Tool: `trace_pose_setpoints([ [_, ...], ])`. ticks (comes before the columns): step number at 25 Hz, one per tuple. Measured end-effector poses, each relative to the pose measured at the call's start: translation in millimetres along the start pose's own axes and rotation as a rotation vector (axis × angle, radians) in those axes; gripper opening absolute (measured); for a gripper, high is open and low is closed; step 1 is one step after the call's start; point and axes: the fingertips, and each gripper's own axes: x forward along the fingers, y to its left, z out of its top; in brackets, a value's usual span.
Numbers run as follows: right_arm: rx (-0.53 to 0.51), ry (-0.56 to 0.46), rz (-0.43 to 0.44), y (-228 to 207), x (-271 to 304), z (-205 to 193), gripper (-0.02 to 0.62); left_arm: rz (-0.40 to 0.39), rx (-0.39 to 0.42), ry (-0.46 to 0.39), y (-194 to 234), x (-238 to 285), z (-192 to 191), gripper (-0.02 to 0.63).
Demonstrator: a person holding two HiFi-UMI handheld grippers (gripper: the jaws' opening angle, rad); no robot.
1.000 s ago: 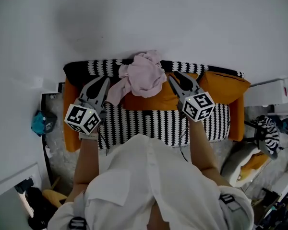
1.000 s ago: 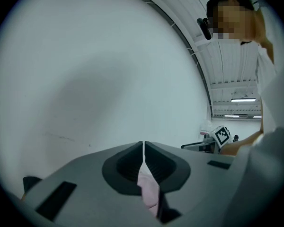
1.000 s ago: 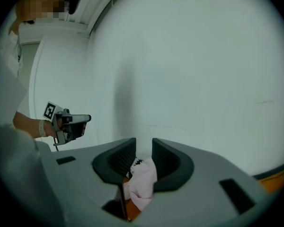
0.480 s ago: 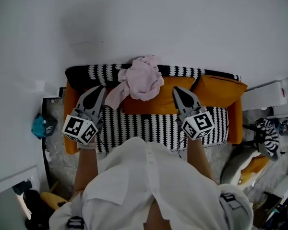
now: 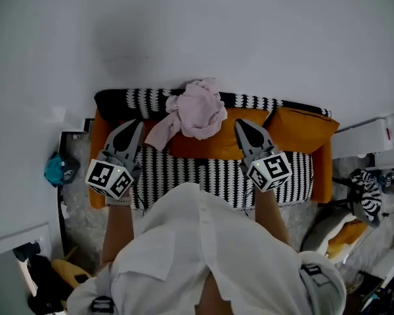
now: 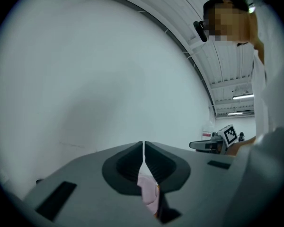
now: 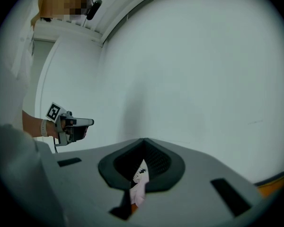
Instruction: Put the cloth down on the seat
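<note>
The single pink cloth (image 5: 197, 109) lies bunched at the back of the sofa (image 5: 203, 176), heaped over the striped top edge and the middle orange cushion (image 5: 213, 142), with one tail trailing down to the left towards the black-and-white striped seat. Nothing grips it: it rests there on its own, between my two tools and a little beyond their tips.

My left tongs (image 5: 138, 123) hover near the cloth's tail, apart from it, with the jaws pressed together and nothing pinched. In the left gripper view those tongs (image 6: 143, 146) meet at the tips, and I only glimpse the cloth (image 6: 148, 195) through the gap lower down. My right tongs (image 5: 240, 125) hang just right of the bundle, likewise pressed together and empty; the right gripper view shows these tongs (image 7: 145, 142) meeting at the tip, with a sliver of cloth (image 7: 138, 189) beyond.

I count two marker cubes, one on the left tool (image 5: 109, 178) and one on the right tool (image 5: 270, 170). A second orange cushion (image 5: 305, 126) sits at the sofa's right end. My white shirt (image 5: 203, 254) fills the bottom of the head view
</note>
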Motion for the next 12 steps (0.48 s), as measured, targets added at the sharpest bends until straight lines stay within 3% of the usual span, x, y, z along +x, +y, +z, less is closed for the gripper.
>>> trace_pose_setpoints([
  [12,-0.004,0.008,-0.003,0.9,-2.1,-2.2,0.008,0.006,0.004,-0.004,-0.2,-4.8,0.3,0.026],
])
